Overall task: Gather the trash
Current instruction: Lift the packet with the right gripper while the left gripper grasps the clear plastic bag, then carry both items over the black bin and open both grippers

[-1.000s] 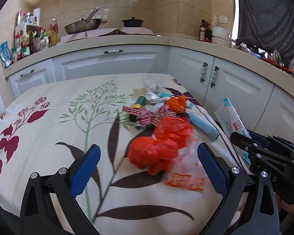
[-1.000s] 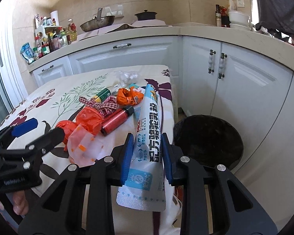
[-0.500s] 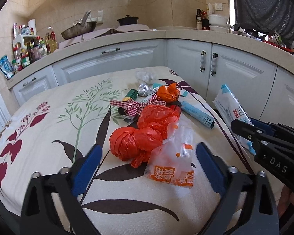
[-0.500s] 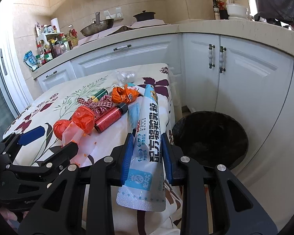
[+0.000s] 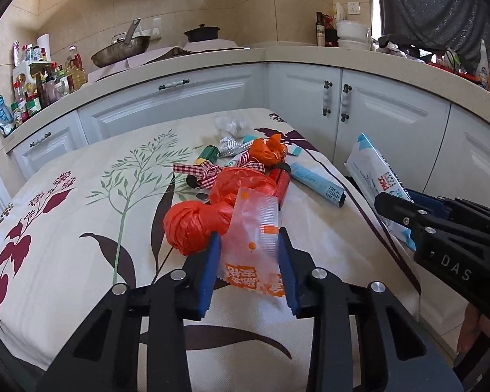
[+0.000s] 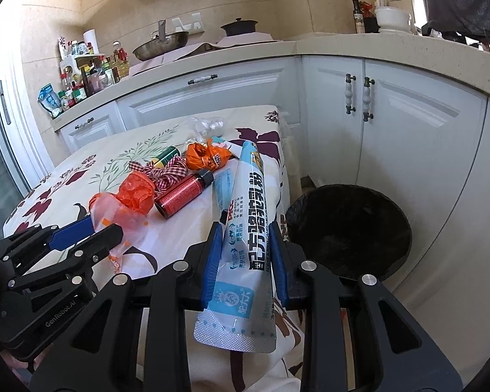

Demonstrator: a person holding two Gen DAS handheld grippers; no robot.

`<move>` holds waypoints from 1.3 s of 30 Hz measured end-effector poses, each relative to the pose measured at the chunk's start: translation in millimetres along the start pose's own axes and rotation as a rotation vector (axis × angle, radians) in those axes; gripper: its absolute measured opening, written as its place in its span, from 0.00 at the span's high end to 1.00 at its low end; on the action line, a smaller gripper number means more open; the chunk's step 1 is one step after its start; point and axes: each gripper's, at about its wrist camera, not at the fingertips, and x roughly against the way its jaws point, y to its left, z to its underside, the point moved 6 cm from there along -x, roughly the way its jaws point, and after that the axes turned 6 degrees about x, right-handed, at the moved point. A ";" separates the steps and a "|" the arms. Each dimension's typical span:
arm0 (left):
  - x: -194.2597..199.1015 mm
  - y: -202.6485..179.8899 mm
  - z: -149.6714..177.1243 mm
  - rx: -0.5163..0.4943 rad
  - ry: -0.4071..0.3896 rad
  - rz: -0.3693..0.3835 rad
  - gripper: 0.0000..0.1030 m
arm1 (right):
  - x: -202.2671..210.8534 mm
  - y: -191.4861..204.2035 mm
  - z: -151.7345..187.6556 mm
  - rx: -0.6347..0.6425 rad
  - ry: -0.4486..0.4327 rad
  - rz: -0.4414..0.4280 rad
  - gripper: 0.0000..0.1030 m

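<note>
Just in front of the crumpled red bag (image 5: 192,225) on the table (image 5: 65,261), the left hand-held gripper (image 5: 250,272) is closing around a thin, limp, slippery clear wrapper (image 5: 254,238), best pinched mid-body, while the right hand-held gripper (image 6: 243,261) clamps a soft powder pouch (image 6: 245,215).

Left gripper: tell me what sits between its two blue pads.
A clear plastic bag with orange print sits between the left gripper's closing jaws, seen in the left wrist view, with the red crumpled bag just beyond.
</note>
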 end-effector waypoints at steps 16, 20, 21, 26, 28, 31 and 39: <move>10.9 5.4 -23.3 0.034 -0.059 0.039 0.67 | 11.1 -9.1 -10.6 0.010 -0.023 0.069 0.73; 11.0 -0.1 -33.2 0.034 -0.075 0.056 0.68 | 14.0 -18.8 -18.9 0.006 -0.039 0.092 0.73; 10.8 -1.9 -36.1 0.034 -0.078 0.060 0.68 | 14.8 -21.7 -20.9 0.007 -0.044 0.100 0.73; 4.8 -16.9 -55.9 0.034 -0.087 0.088 0.68 | 15.8 -42.2 -33.2 0.001 -0.069 0.141 0.73; -0.8 -25.3 -63.4 0.031 -0.084 0.097 0.68 | 13.0 -55.4 -38.0 -0.004 -0.078 0.163 0.73; -10.9 -39.2 -73.4 0.037 -0.071 0.116 0.68 | 8.1 -74.2 -42.1 -0.012 -0.084 0.189 0.73; -46.7 -88.0 -94.3 0.017 -0.038 0.141 0.68 | -11.3 -124.9 -46.7 -0.037 -0.070 0.247 0.73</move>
